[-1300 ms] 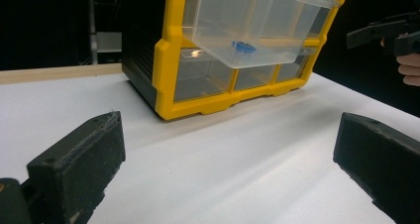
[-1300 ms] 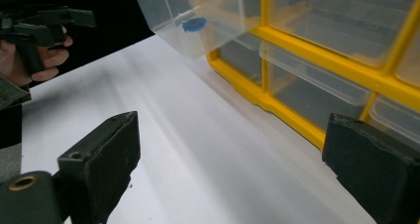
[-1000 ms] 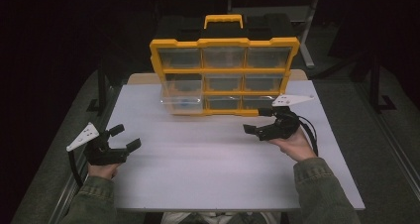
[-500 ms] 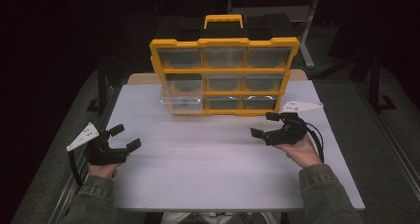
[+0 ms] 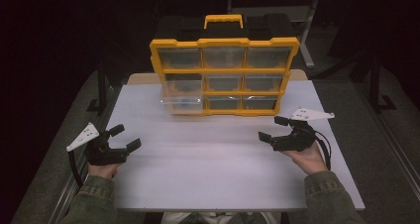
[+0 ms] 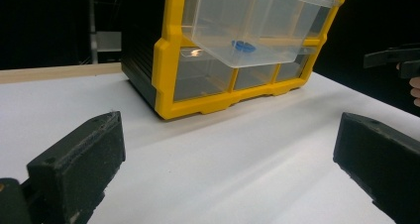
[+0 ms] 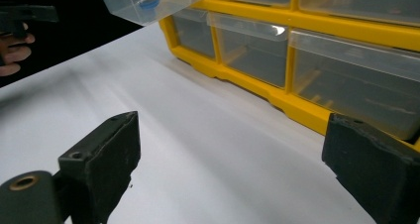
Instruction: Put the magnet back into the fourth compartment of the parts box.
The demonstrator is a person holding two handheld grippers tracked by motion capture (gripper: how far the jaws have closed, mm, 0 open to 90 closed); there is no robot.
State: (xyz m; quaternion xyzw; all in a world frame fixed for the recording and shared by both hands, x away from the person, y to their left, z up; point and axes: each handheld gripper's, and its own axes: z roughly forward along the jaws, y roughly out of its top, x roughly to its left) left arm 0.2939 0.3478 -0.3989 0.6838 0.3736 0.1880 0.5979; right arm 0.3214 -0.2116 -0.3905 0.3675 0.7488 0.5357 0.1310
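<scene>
A yellow organiser cabinet (image 5: 225, 71) with clear drawers stands upright at the back of the white table (image 5: 218, 179). Its left drawer in the middle row (image 5: 182, 103) is pulled out, and a small blue piece (image 6: 243, 46) lies inside it. My left gripper (image 5: 126, 137) hovers open near the table's front left, well short of the cabinet. My right gripper (image 5: 272, 128) is open at the right, just in front of the cabinet's lower right corner. In both gripper views the jaws stand wide apart with nothing between them, left gripper (image 6: 230, 135) and right gripper (image 7: 235, 135).
Behind the cabinet sits a black case with a yellow handle (image 5: 224, 20). Bare white tabletop stretches between the two grippers. The table's edges run close outside each hand, with dark floor and metal legs (image 5: 309, 30) beyond.
The right gripper has drawn back from the cabinet's front toward the near right of the table. The left gripper has stayed put.
</scene>
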